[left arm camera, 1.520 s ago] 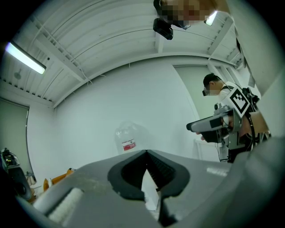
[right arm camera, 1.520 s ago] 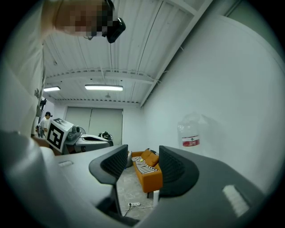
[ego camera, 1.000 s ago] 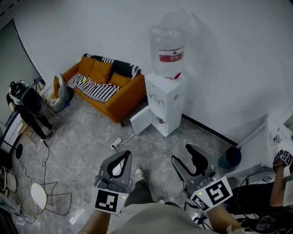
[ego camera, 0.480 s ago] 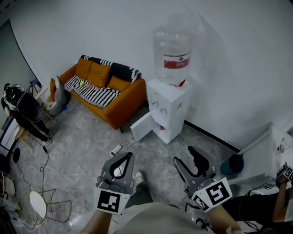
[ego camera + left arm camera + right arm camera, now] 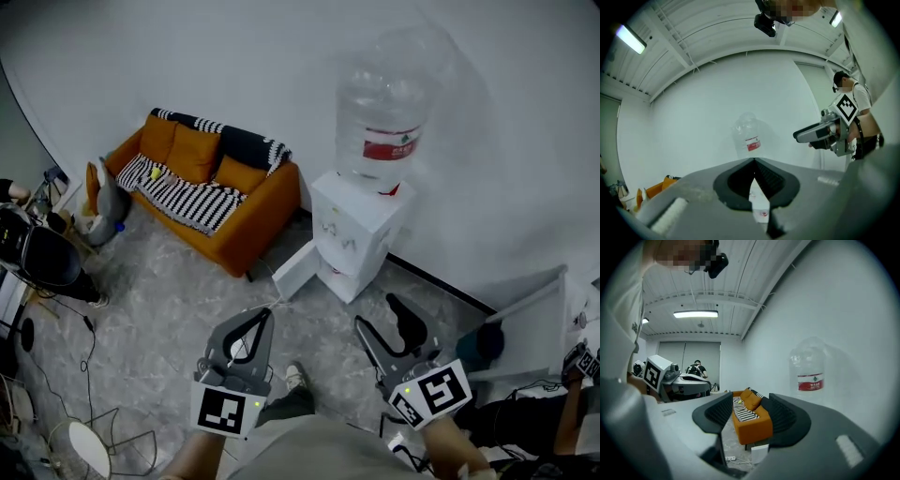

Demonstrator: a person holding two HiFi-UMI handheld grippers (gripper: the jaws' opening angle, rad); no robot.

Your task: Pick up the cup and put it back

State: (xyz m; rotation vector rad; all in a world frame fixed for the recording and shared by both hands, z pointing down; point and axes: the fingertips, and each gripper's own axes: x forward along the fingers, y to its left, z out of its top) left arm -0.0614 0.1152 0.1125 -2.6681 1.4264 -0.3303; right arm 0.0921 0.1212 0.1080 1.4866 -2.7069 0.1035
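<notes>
Two grippers are held out level before you, facing the water dispenser (image 5: 352,230) that stands against the white wall. The left gripper (image 5: 262,318) has its jaws closed tip to tip on nothing, as the left gripper view confirms (image 5: 753,161). The right gripper (image 5: 378,315) has its jaws moderately apart, having just eased a little wider, and only the orange sofa (image 5: 752,420) shows through the gap. No view shows the cup, so where it sits cannot be told. It may be at or inside the dispenser, whose lower door (image 5: 295,270) hangs open. That is the first hazard, because a reach begun before you have found the cup is likely to strike the cabinet or the open door. A second is the large bottle (image 5: 384,103) on top, which a high or hurried arm could knock. A third lies underfoot, where a power strip (image 5: 730,459) and its cable cross the floor between you and the dispenser and could catch your shoe (image 5: 295,375). A fourth concerns grip. The closed left jaws cannot take anything until you open them, and the right jaws' present spread may prove too narrow for the cup's body. A light cup would probably buckle or tip under a hard or off-centre squeeze.
</notes>
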